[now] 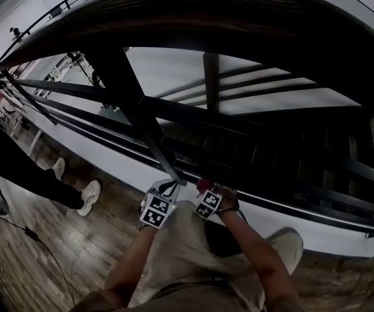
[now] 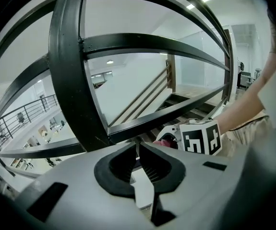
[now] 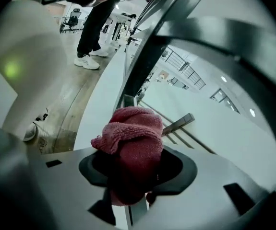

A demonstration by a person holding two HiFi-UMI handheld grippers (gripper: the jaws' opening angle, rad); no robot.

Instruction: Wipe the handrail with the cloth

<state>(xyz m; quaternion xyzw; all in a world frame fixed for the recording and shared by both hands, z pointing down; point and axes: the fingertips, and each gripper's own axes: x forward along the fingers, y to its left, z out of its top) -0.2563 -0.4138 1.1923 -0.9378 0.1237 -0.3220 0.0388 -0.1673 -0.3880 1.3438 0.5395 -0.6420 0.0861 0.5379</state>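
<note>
Head view shows the big dark handrail running left to right, high above both grippers. I should lift the red cloth, pinched in my right gripper, up onto it and rub along its length. My left gripper has jaws pressed together, empty.

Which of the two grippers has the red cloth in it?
The right gripper: the red cloth is bunched up between its jaws. The left gripper has its jaws together with nothing between them.
</note>
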